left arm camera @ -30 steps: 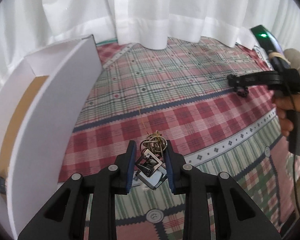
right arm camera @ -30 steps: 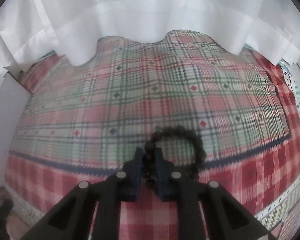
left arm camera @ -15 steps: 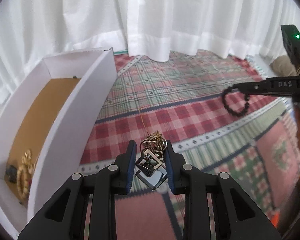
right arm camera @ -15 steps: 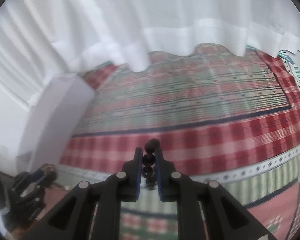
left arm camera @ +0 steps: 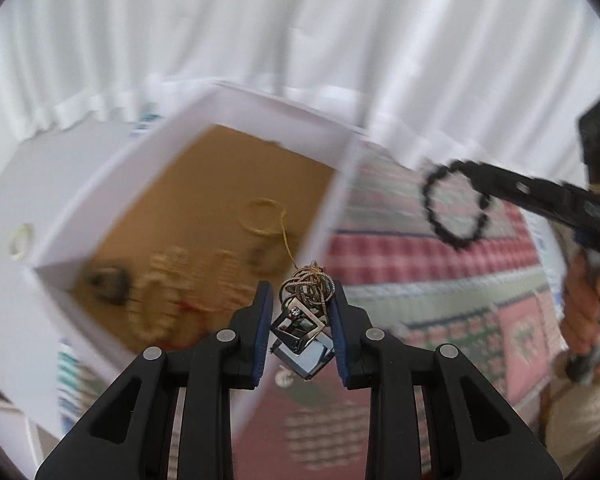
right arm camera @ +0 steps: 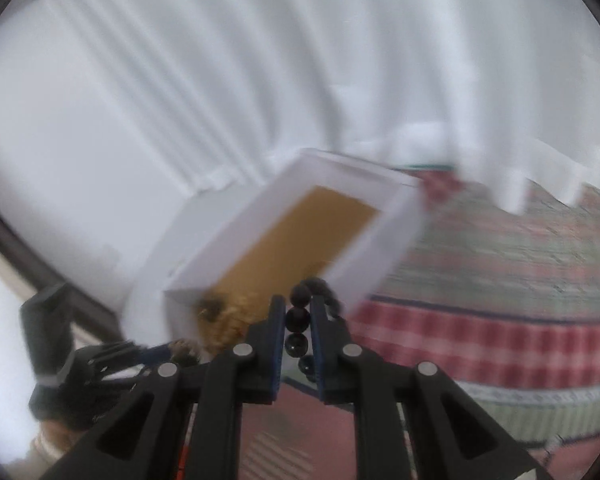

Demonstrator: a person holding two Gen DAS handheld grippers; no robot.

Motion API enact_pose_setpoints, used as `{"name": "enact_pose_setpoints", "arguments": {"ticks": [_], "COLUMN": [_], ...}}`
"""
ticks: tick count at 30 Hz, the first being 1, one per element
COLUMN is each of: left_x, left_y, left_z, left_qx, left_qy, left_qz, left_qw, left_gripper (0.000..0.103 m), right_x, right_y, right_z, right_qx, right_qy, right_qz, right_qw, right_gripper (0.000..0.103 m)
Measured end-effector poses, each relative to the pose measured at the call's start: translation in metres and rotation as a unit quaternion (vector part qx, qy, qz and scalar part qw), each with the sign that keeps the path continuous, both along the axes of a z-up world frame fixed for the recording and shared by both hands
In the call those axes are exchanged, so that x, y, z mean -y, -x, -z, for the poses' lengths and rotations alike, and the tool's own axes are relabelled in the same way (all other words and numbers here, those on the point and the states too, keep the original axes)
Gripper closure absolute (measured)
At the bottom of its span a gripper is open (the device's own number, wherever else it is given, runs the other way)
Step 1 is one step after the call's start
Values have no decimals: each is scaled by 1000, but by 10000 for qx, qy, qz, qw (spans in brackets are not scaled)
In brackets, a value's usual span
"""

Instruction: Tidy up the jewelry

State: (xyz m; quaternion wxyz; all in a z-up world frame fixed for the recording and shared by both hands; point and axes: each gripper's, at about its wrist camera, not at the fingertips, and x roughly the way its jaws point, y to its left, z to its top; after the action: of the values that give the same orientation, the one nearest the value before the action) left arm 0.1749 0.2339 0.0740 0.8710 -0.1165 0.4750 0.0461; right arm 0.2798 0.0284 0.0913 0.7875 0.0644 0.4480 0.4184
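Left gripper [left arm camera: 300, 326] clamped on a tangled gold necklace [left arm camera: 306, 312] with square pendant, hanging over the near wall of the white box [left arm camera: 336, 196]. Right gripper [right arm camera: 297, 334] clenched on a black bead bracelet [right arm camera: 298, 314], loop dangling short of the box. Box floor already holds blurred gold pieces. Advice: clear the wall, lower each piece over bare floor, let go low, one at a time, to avoid tangling.

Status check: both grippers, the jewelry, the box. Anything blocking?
Left gripper shut on square pendant with tangled gold chain. Right gripper shut on black bead bracelet. White box open, jewelry inside. Nothing seen blocking.
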Motion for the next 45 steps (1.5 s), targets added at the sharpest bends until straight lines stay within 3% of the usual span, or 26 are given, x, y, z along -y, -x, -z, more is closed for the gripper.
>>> {"name": "enact_pose_setpoints", "arguments": {"ticks": [5, 11, 13, 14, 15, 17, 18, 19, 21, 22, 24, 27, 30, 37, 45], "left_x": [-54, -80, -80, -80, -81, -79, -79, -77, -72, -70, -69, -74, -73, -69, -72], "left_y": [-18, -28, -27, -26, -26, -19, -15, -11, -3, 1, 13, 25, 32, 45, 52], "left_z": [23, 73, 83, 86, 86, 83, 78, 73, 63, 57, 50, 44, 39, 27, 13], "left_qx": [-110, -357, -373, -374, -370, -282, -210, -134, -20, 72, 167, -1, -180, -109, -84], "left_qy": [-144, 68, -38, -96, -142, -343, -494, -696, -1153, -1345, -1431, -1152, -1162, -940, -943], "left_qz": [-445, -705, -781, -791, -802, -870, -906, -958, -1152, -1300, -1517, -1917, -1956, -1989, -2029], "left_qw": [9988, 9969, 9962, 9961, 9960, 9952, 9944, 9929, 9866, 9823, 9779, 9747, 9736, 9754, 9746], "left_gripper": [76, 75, 74, 67, 53, 32, 25, 21, 4, 1, 1, 1, 1, 1, 1], "right_x": [-79, -137, -151, -158, -161, -163, -163, -161, -157, -156, -153, -148, -147, -150, -153], "right_y": [4, -1, 0, 1, 2, 8, 10, 13, 19, 21, 28, 36, 44, 63, 72], "right_z": [9, 63, 84, 93, 98, 103, 100, 96, 84, 78, 64, 51, 46, 48, 36], "right_qx": [2, -251, -293, -301, -278, -91, -28, 74, 289, 388, 623, 809, 909, 1132, 1191], "right_qy": [156, 689, 858, 942, 1044, 1213, 1226, 1255, 1313, 1357, 1459, 1688, 1787, 2223, 2262], "right_qz": [-496, -759, -847, -888, -901, -852, -834, -793, -732, -687, -567, -457, -464, -437, -519], "right_qw": [9986, 9944, 9923, 9911, 9901, 9889, 9889, 9889, 9882, 9876, 9857, 9813, 9786, 9674, 9654], "right_gripper": [90, 90, 87, 87, 87, 78, 69, 65, 62, 56, 48, 38, 37, 37, 37]}}
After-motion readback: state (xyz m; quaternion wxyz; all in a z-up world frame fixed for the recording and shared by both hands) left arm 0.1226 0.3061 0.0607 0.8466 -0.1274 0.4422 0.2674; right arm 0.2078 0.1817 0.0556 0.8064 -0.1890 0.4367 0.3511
